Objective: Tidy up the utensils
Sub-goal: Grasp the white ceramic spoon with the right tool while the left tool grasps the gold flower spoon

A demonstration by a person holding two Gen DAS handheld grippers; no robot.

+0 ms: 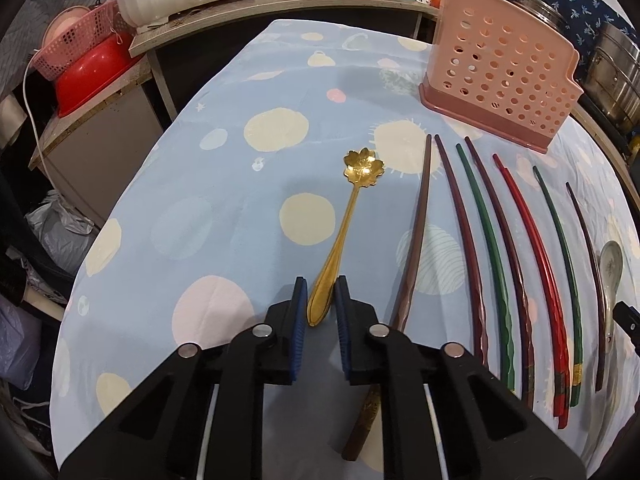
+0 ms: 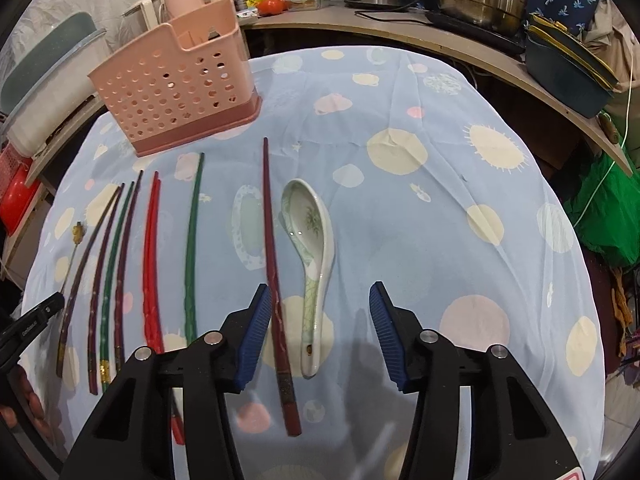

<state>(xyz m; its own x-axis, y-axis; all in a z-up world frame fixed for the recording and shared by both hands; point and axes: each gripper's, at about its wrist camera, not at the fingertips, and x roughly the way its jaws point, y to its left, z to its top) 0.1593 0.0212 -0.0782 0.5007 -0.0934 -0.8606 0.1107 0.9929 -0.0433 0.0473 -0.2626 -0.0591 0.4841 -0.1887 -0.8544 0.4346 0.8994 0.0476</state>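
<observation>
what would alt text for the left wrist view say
The left gripper brackets the handle of a gold flower-shaped spoon lying on a blue dotted tablecloth. To its right lie colored chopsticks, with a pink perforated utensil holder beyond.

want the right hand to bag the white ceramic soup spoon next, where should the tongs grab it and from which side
Grip the white ceramic soup spoon on its narrow handle near the end, coming straight down, one pad on each long side. It lies flat, bowl up, handle toward the open right tongs. Mind the dark red chopstick close on its left.
</observation>
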